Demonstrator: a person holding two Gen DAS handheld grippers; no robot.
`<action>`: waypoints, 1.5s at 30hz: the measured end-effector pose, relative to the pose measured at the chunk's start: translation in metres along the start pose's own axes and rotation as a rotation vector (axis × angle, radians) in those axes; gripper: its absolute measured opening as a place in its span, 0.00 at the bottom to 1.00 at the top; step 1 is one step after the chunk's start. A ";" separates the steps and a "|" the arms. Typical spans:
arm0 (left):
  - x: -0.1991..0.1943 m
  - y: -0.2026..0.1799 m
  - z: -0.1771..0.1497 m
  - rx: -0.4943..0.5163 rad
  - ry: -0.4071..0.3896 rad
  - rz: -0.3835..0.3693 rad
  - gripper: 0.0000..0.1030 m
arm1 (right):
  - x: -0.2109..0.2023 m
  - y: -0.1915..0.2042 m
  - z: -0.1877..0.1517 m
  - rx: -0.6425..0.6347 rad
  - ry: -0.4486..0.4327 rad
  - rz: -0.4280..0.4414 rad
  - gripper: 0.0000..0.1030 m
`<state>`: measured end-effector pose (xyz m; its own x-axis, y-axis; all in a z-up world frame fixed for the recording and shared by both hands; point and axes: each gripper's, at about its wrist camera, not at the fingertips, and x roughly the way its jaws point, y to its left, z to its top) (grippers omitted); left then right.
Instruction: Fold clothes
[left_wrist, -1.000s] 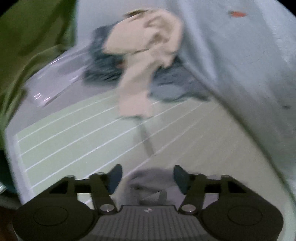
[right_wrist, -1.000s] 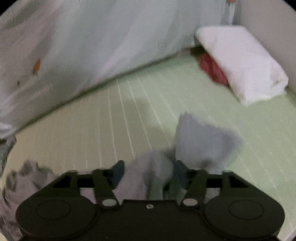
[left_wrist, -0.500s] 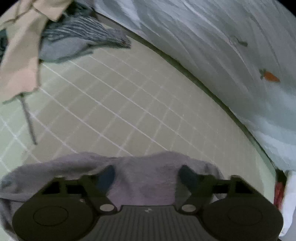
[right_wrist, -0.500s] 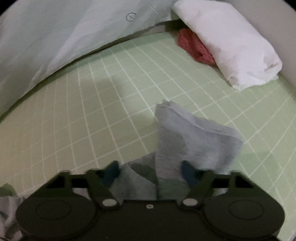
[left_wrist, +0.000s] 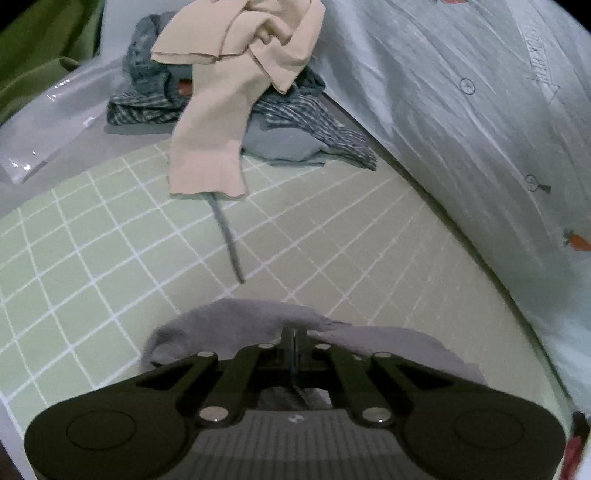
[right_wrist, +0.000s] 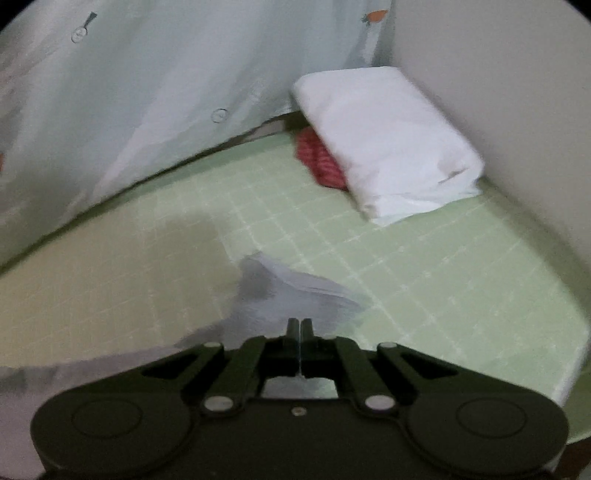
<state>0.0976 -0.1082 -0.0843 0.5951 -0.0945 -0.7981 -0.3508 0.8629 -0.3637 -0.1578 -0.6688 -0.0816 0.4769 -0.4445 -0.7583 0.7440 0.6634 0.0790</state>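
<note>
Left wrist view. My left hand-held gripper (left_wrist: 294, 341) has its fingers pressed together, pinching the near edge of a grey garment (left_wrist: 236, 325) that lies rumpled on the green checked bed sheet (left_wrist: 92, 251) right in front of me. Farther off, a heap of clothes: a beige garment (left_wrist: 229, 92) draped on top, one end trailing down onto the sheet; under it a dark striped garment (left_wrist: 314, 122) and a plain grey-blue piece (left_wrist: 280, 144). A thin grey cord (left_wrist: 229, 240) runs from under the beige end toward me. A clear plastic bag (left_wrist: 55, 122) lies left of the heap; a pale printed curtain (left_wrist: 461, 110) hangs along the right.

Right wrist view. My right hand-held gripper (right_wrist: 300, 326) is likewise clamped tight on the grey garment (right_wrist: 288, 291), which looks blurred; a flap of it stands up just beyond the fingertips. Well apart, in the far corner, a white pillow (right_wrist: 384, 140) rests partly over a red cloth (right_wrist: 321, 162), against a plain wall (right_wrist: 498, 92). The same curtain (right_wrist: 166, 92) fills the left.
</note>
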 end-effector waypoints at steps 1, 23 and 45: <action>0.001 -0.001 0.000 0.002 0.000 -0.006 0.00 | 0.005 0.002 0.002 0.006 0.007 0.018 0.19; -0.041 -0.034 0.053 0.087 -0.201 -0.041 0.00 | 0.046 0.020 0.101 0.004 -0.134 -0.037 0.00; -0.001 -0.046 0.037 0.209 -0.051 0.052 0.69 | 0.058 0.042 0.056 -0.146 -0.028 0.041 0.67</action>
<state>0.1401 -0.1297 -0.0492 0.6183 -0.0267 -0.7855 -0.2273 0.9506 -0.2112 -0.0729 -0.7006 -0.0857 0.5202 -0.4304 -0.7376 0.6485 0.7611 0.0133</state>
